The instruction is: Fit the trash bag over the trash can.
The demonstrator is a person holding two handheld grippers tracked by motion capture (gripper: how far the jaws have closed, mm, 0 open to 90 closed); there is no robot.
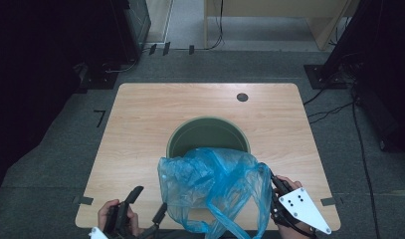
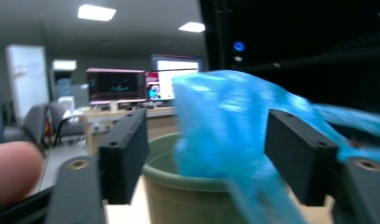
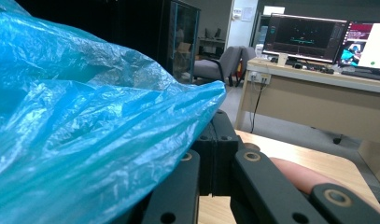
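A crumpled blue plastic bag [image 1: 215, 184] hangs above the near edge of the wooden table [image 1: 140, 124], just in front of a round green bin [image 1: 208, 122] that stands mid-table. My right gripper [image 1: 273, 180], with its grey plate, is shut on the bag's right edge. In the right gripper view the bag [image 3: 85, 130] drapes over the closed right gripper [image 3: 215, 135]. My left gripper [image 1: 151, 198] stands open beside the bag's lower left side. In the left gripper view the left gripper [image 2: 206, 158] has its jaws wide apart, with the blurred bag [image 2: 225, 121] and the bin [image 2: 187, 196] beyond them.
A dark cable hole [image 1: 242, 97] sits near the table's far right. Black racks and floor cables [image 1: 334, 107] flank the table. A desk with monitors [image 3: 309, 42] and a chair [image 3: 225, 60] stand farther off.
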